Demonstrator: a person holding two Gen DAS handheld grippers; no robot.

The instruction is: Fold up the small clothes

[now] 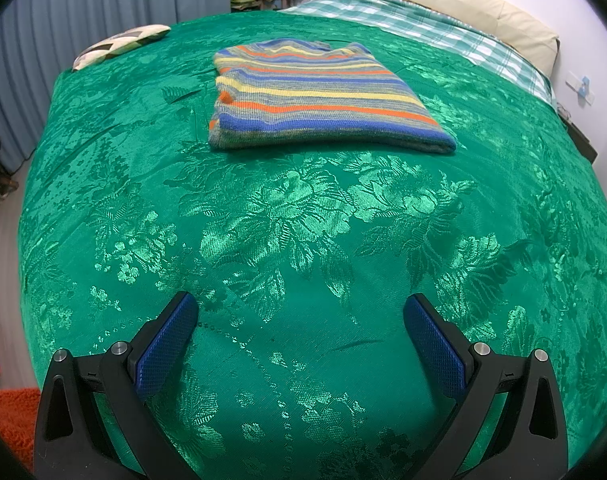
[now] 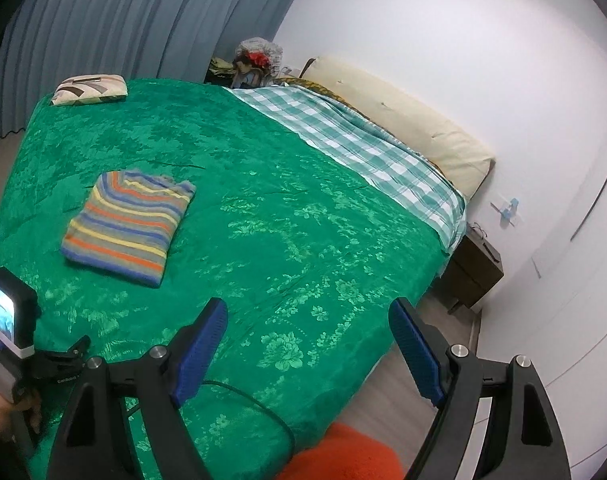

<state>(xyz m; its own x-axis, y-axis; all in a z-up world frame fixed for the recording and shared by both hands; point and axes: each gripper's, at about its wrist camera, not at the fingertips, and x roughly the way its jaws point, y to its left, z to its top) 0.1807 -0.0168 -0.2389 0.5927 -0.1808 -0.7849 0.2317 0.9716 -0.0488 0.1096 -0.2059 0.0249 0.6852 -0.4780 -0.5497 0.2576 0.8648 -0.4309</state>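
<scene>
A striped sweater [image 1: 315, 94], blue, orange, yellow and grey, lies folded into a neat rectangle on the green floral bedspread [image 1: 303, 240]. It also shows in the right wrist view [image 2: 129, 220], at the left of the bed. My left gripper [image 1: 301, 308] is open and empty, low over the bedspread, well short of the sweater. My right gripper [image 2: 308, 312] is open and empty, held above the bed's near corner, far to the right of the sweater. The left gripper's camera body [image 2: 7, 320] shows at the lower left of the right wrist view.
A patterned cushion [image 1: 119, 44] lies at the bed's far left corner. A green checked sheet [image 2: 351, 148] and cream pillow [image 2: 403, 124] lie along the headboard side. A brown nightstand [image 2: 471, 272] stands by the white wall. An orange rug [image 2: 339, 456] and a black cable [image 2: 255, 404] are near the bed's edge.
</scene>
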